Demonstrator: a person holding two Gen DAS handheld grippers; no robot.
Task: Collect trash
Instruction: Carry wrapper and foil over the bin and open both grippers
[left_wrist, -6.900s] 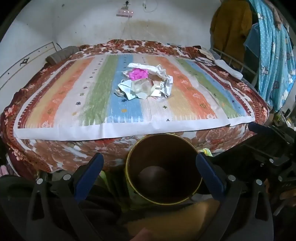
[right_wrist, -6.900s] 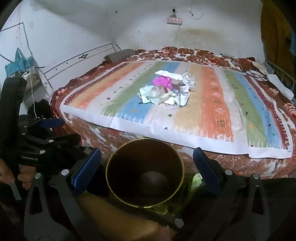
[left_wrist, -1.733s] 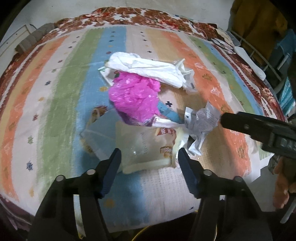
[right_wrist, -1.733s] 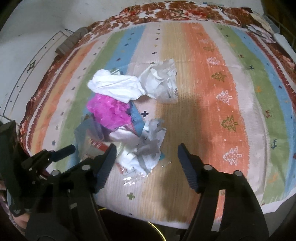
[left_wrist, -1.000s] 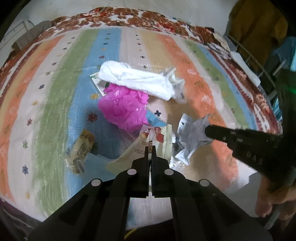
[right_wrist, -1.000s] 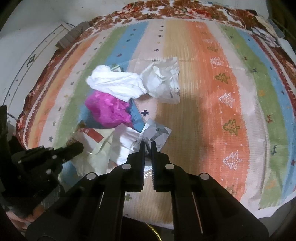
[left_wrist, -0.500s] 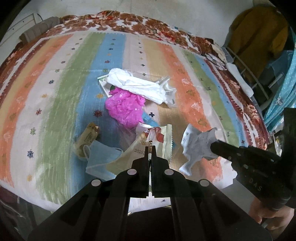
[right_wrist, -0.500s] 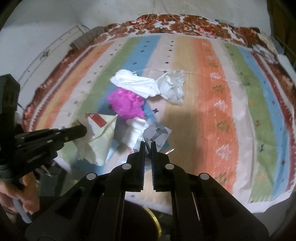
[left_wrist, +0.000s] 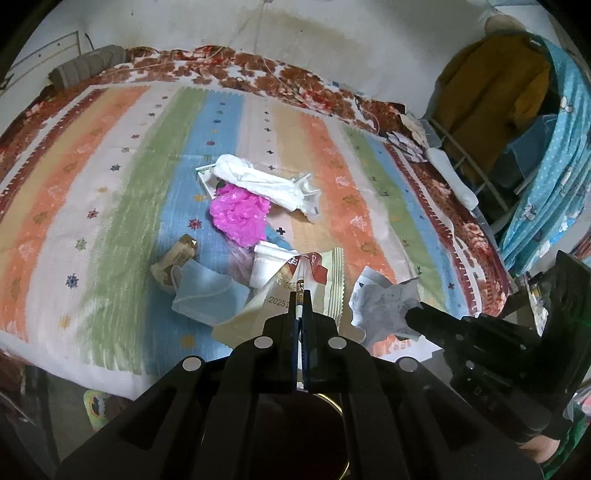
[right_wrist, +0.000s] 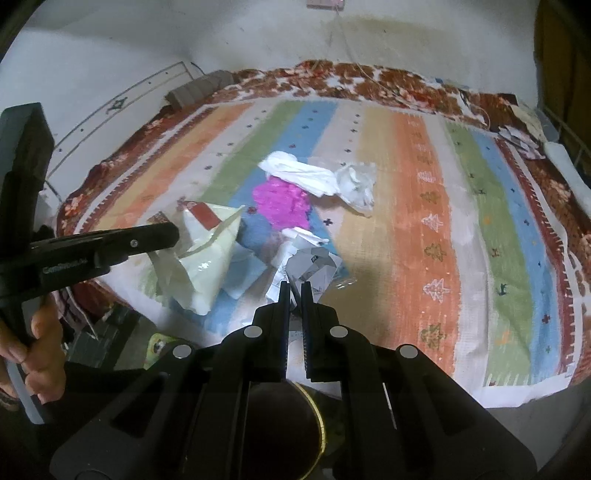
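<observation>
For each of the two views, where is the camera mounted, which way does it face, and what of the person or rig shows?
Left wrist: sits on the left gripper, facing forward over the striped bed cover; the gripper is shut on a snack wrapper; the right gripper enters at right.
Right wrist: sits on the right gripper, facing the same bed; shut on crumpled paper; the left gripper and hand show at left.
Shared: pink plastic bag, white bag, gold-rimmed bin below.

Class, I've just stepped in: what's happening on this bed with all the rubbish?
A person is clearing trash off a striped bedspread. The left hand-held gripper is shut on a cream snack wrapper; the right hand-held gripper is shut on crumpled paper. Both pieces are lifted near the bed's front edge, above a gold-rimmed bin. A pink bag, white plastic and blue mask remain on the bedspread.
</observation>
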